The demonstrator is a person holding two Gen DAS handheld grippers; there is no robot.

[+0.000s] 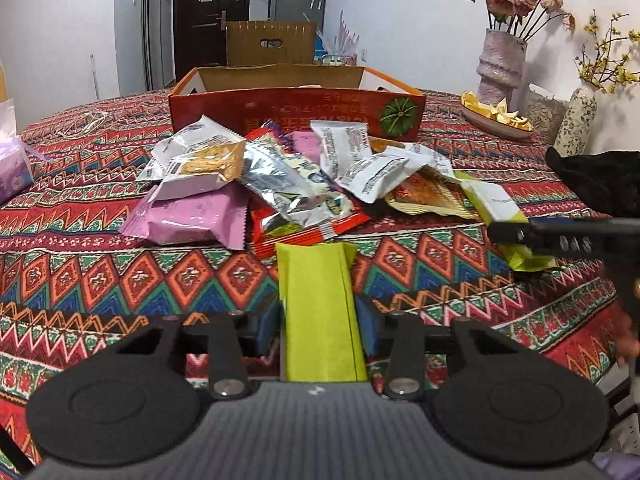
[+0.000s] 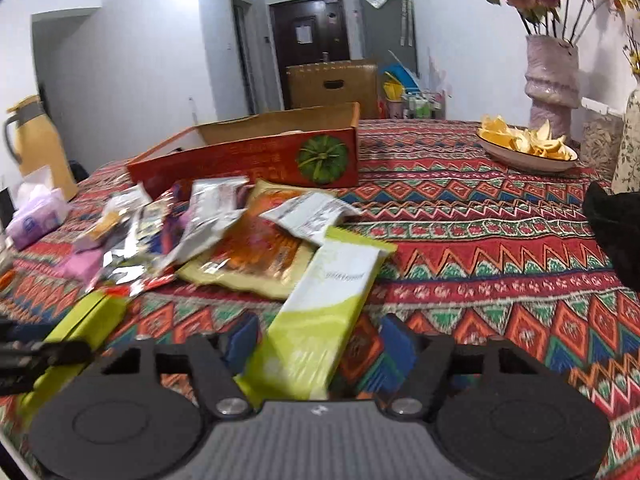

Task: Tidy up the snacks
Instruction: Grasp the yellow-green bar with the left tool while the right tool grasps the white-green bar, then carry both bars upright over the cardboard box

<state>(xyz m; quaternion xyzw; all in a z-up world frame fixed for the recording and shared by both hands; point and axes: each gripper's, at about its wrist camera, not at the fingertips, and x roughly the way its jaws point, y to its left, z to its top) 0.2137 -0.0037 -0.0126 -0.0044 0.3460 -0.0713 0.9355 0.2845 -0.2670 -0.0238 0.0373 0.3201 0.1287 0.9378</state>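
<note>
Left wrist view: the left gripper [image 1: 320,312] is clamped on a plain lime-green packet [image 1: 320,312]. Right gripper [image 2: 320,344] stands apart around a white-and-green packet [image 2: 320,312] lying on the patterned tablecloth [image 2: 500,264], its print unreadable. Beyond, the snack pile [image 1: 256,184], then the red box [image 1: 296,114]; its contents are hidden.
</note>
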